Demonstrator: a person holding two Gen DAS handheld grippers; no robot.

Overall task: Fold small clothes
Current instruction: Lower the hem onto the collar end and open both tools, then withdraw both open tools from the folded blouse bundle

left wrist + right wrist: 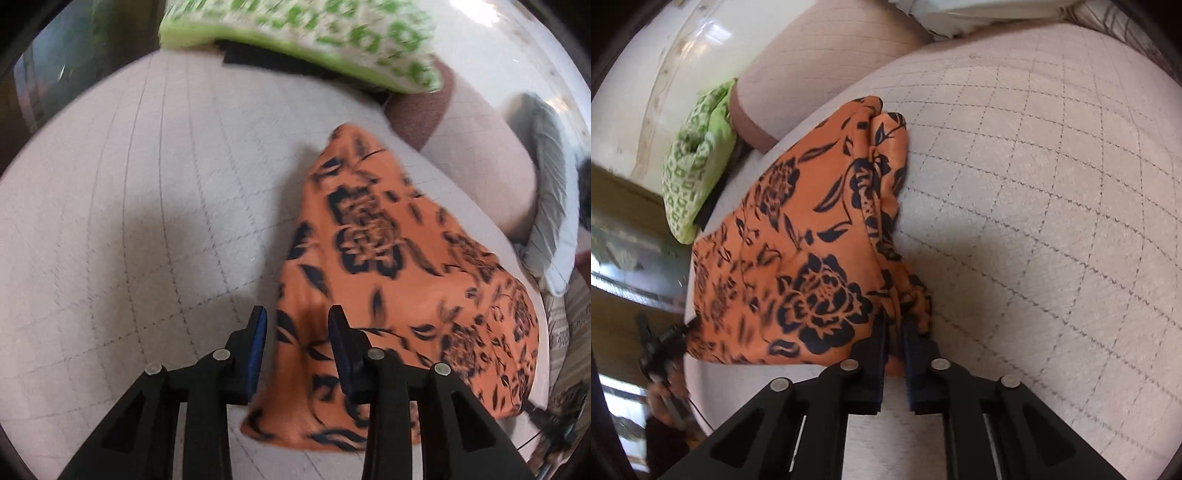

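Note:
An orange garment with a black flower print point(388, 266) lies partly folded on a pale quilted bed cover point(129, 206). My left gripper point(297, 321) is open, its fingers standing either side of the garment's near left edge, holding nothing. In the right wrist view the same garment point(798, 236) lies to the left, and my right gripper point(894, 332) is shut on its bunched near corner. The left gripper also shows in the right wrist view point(661, 343) at the garment's far left corner.
A green-and-white patterned pillow point(314, 33) lies at the head of the bed, over a dark item. A grey-white pillow point(550, 206) lies at the right. The quilted cover point(1052, 206) stretches out to the right of the garment. The bed edge runs along the garment's far side.

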